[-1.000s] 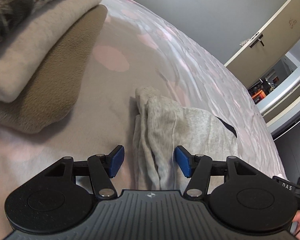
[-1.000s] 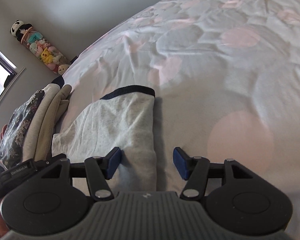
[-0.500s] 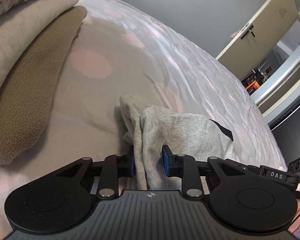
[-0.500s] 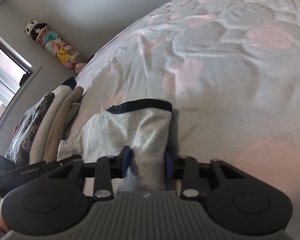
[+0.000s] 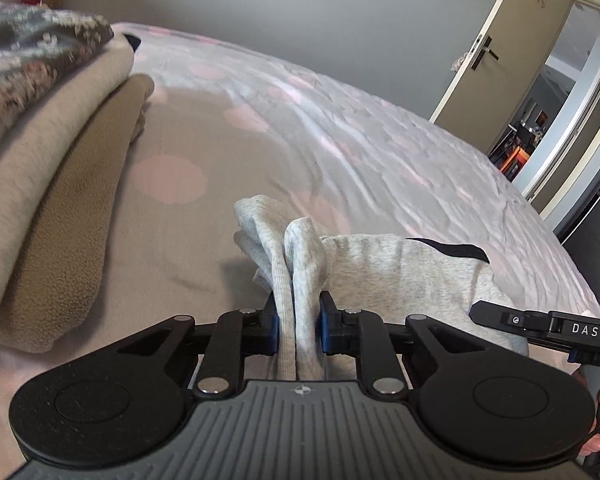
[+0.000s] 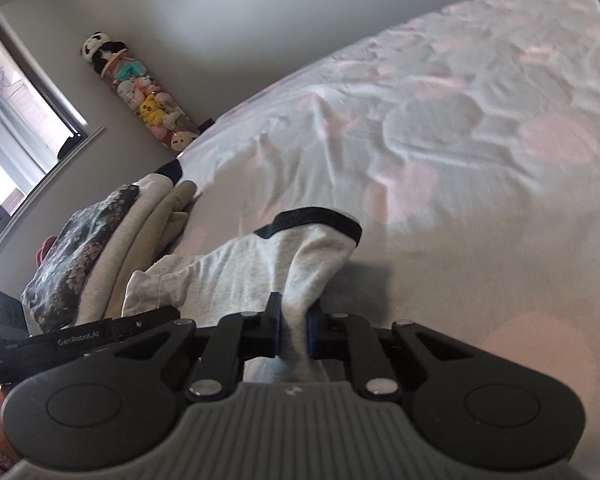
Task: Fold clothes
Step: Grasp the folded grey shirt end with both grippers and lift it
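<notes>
While both jaws are closing on the heather-grey, navy-banded knit garment (image 5: 400, 268), your left hand-held gripper (image 5: 298, 326) pinches bunched cloth and your right hand-held gripper (image 6: 292, 330) its other edge (long axis spans between them).

Two close, downward wrist views, seemingly one bed (image 5: 340, 152)

Soft daylight fills both views, entering from the window (image 6: 8, 128) at the left edge of the right wrist view, where the glass is overexposed. The bed (image 5: 380, 152) is bright across its far side and dimmer toward its near edge. The grey garment (image 6: 268, 264) casts a soft shadow on the bed to its right. Fisheye distortion bows the bed's far edge and tilts the door (image 5: 512, 60); corners are vignetted black. The bedcover's pattern is smeared by motion blur, as is the stack of folded clothes (image 5: 40, 160). Both gripper bodies are sharp.
</notes>
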Available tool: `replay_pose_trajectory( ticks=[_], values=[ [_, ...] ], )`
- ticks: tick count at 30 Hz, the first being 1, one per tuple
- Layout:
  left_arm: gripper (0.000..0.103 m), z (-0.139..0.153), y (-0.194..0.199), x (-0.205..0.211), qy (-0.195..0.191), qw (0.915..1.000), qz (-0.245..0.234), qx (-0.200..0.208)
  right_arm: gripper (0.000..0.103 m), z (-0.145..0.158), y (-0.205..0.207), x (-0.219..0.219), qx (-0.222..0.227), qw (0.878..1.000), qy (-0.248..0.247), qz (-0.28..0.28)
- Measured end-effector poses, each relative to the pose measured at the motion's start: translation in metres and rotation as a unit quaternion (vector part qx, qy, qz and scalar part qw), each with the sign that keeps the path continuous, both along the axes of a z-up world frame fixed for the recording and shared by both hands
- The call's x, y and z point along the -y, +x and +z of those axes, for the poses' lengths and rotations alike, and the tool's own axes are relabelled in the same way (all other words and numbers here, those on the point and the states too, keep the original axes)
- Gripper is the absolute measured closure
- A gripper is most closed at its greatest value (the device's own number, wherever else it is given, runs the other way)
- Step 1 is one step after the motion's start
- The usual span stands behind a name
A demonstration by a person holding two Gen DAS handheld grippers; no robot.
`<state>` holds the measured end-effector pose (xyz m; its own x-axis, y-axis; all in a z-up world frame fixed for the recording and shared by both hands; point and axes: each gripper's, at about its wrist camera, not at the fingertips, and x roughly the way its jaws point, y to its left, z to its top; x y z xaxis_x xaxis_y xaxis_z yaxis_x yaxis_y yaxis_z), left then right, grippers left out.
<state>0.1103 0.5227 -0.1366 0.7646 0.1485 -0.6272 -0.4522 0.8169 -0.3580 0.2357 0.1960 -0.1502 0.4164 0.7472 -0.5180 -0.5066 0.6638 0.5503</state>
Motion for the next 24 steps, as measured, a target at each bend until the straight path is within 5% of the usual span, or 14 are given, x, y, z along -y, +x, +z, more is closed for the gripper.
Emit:
replay_pose_trajectory(
  ticks=[12,18,24],
  values=[
    [0.088,0.078,-0.081,0.041,0.069,0.9922,0.074,0.073,0.090,0.081,-0.063,-0.009,0.090,0.995,0.026,0.017],
    [0.088,0.123,-0.153,0.054,0.110,0.9755,0.149,0.118,0.090,0.126,-0.093,-0.047,0.128,0.988,0.052,0.072],
    [0.088,0.163,-0.233,0.050,0.127,0.9498,0.249,0.141,0.090,0.167,-0.119,-0.121,0.148,0.971,0.082,0.171]
  ],
)
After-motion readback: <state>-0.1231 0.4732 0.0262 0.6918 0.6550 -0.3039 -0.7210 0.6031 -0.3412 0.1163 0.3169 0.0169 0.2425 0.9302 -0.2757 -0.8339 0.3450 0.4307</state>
